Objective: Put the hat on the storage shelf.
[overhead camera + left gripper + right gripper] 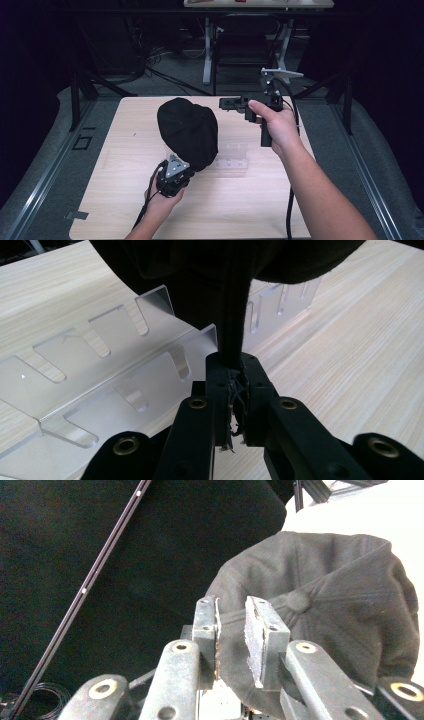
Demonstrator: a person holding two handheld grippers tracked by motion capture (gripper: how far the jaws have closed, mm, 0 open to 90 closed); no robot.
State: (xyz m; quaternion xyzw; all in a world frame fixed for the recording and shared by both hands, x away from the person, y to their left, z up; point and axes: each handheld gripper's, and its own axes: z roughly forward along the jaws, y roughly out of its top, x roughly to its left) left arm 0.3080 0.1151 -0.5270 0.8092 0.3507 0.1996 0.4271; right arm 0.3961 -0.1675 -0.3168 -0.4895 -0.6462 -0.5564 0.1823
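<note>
A black fabric cap (188, 131), domed, seamed in panels with a button on top, is held up at the centre of the high view above the wooden worktop (125, 200). No writing can be read on it. Its lower edge is clamped in the left gripper (175, 170). The right gripper (227, 103), jaws apart, is seen just right of the cap. A clear slotted rack (234, 157) lies beneath; bare worktop is left toward the bottom edge.

From above our side, we look forward and down over the whole surface (125, 210). Our left tool's camera sits close under the black cap (220, 280); our right tool's camera faces that same cap (330, 610) from nearby.
</note>
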